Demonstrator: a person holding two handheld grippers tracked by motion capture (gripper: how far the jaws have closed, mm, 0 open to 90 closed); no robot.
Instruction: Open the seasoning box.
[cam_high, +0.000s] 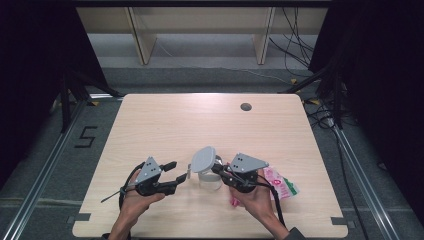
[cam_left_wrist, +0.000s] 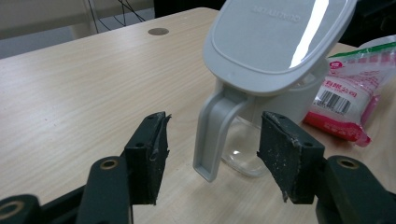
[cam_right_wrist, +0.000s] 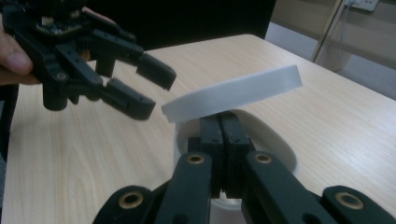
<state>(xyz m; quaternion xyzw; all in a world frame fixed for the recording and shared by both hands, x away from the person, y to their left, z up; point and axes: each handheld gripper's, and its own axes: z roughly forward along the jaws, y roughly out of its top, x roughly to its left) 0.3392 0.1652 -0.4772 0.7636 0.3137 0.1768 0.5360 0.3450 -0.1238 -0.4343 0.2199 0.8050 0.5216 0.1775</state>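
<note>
Showing a lidded jug (cam_left_wrist: 261, 70), lid lettering blurred, perhaps a brand, left gripper (cam_left_wrist: 212, 156) wide around its handle (cam_left_wrist: 212, 135), right gripper (cam_right_wrist: 219, 140) shut on its rim, packet (cam_left_wrist: 348, 100) barcode unreadable.

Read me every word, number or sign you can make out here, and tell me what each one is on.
"5": black figure marked on the grey floor left of the table.
Embossed line on the jug's grey lid: upside down and too faint to read.
Pink and white packet: red characters above a barcode, too small and blurred to read.
</note>
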